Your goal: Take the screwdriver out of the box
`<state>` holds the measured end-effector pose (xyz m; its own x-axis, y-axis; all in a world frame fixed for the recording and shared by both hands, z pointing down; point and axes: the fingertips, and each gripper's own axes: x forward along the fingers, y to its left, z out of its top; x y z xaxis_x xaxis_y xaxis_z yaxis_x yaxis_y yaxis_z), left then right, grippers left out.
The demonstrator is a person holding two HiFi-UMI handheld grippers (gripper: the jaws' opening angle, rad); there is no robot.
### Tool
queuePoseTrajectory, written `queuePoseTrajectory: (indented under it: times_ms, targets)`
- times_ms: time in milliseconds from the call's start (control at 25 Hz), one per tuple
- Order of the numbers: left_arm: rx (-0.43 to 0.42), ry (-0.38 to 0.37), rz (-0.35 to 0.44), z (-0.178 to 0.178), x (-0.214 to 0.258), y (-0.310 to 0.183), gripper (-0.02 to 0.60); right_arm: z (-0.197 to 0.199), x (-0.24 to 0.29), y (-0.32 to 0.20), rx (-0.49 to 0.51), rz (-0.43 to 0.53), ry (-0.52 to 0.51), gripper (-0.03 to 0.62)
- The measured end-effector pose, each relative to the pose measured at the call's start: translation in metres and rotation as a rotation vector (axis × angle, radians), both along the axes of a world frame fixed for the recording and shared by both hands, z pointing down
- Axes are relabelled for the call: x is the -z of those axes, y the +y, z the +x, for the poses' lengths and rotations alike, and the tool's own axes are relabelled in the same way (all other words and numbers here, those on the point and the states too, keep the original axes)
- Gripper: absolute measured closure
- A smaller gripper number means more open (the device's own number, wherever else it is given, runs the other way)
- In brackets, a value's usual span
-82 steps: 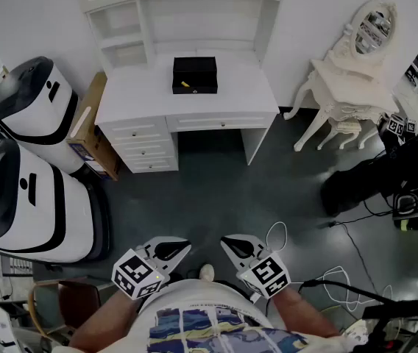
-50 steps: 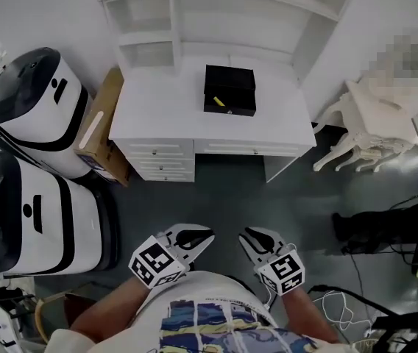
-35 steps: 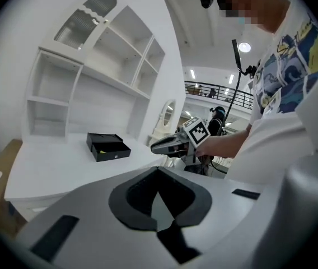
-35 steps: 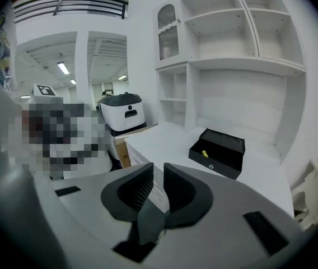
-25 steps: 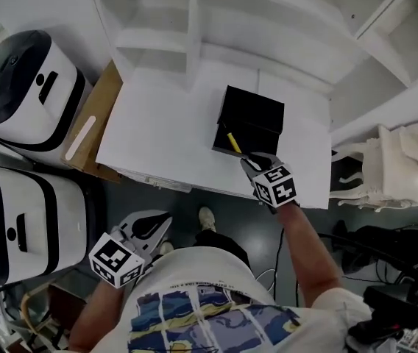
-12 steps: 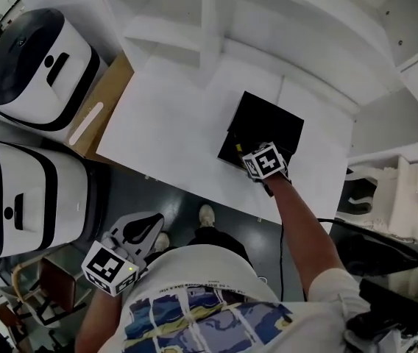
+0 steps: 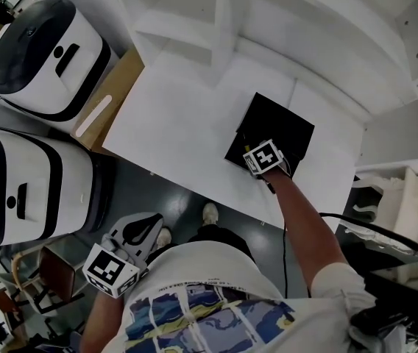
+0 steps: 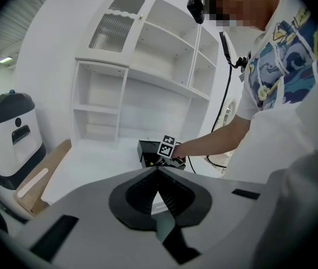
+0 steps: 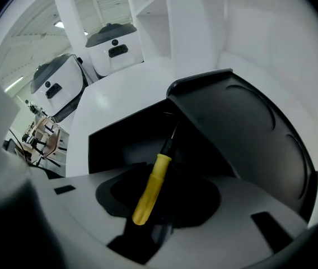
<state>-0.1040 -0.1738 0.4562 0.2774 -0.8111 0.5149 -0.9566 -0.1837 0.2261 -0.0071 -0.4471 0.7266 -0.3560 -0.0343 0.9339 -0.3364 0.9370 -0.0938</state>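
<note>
"Two grippers, what's each doing?"

"Right gripper (image 7: 255, 153) is down in the black box (image 7: 286, 123) on the white desk (image 7: 183, 116). Jaws stand wide and have just been closing a little. Screwdriver (image 9: 152, 184) lies between them – yellow handle toward the camera, dark shaft pointing deeper into the box."

"Gripped?"

"No, the pads don't press on the handle, so nothing is held."

"So the screwdriver is where?"

"Inside the box, near its front wall, right under the right gripper."

"Left one?"

"Left gripper (image 7: 150, 226) hangs low beside the person's shirt (image 7: 209, 315), off the desk edge and well apart from the box. Its tips are together, nothing between them."

"Anything else around?"

"Some white-and-grey machines (image 7: 40, 57) left of the desk – plus a cardboard sheet (image 7: 110, 98) leaning at the desk's side."
</note>
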Motion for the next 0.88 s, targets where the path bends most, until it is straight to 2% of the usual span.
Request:
queuePoseTrajectory:
  times_ms: [40, 160, 360, 640, 880]
  targets:
    - [0.002, -0.001, 0.000, -0.001, 0.000, 0.001, 0.568, 0.000, 0.000, 0.000, 0.004, 0.000, 0.000, 0.453]
    - [-0.001, -0.003, 0.001, -0.002, 0.000, 0.000, 0.568, 0.003, -0.001, -0.002, 0.009, -0.003, 0.001, 0.464]
    - [-0.022, -0.006, 0.013, 0.000, 0.003, -0.001, 0.568, 0.018, 0.004, -0.006, 0.068, 0.027, 0.053, 0.497]
    - [-0.050, -0.009, 0.030, 0.002, 0.003, 0.006, 0.569, 0.031, 0.020, -0.002, 0.120, 0.035, 0.074, 0.500]
    - [-0.078, -0.009, 0.052, 0.001, 0.004, 0.011, 0.568, 0.036, 0.046, 0.003, 0.134, 0.085, 0.070, 0.502]
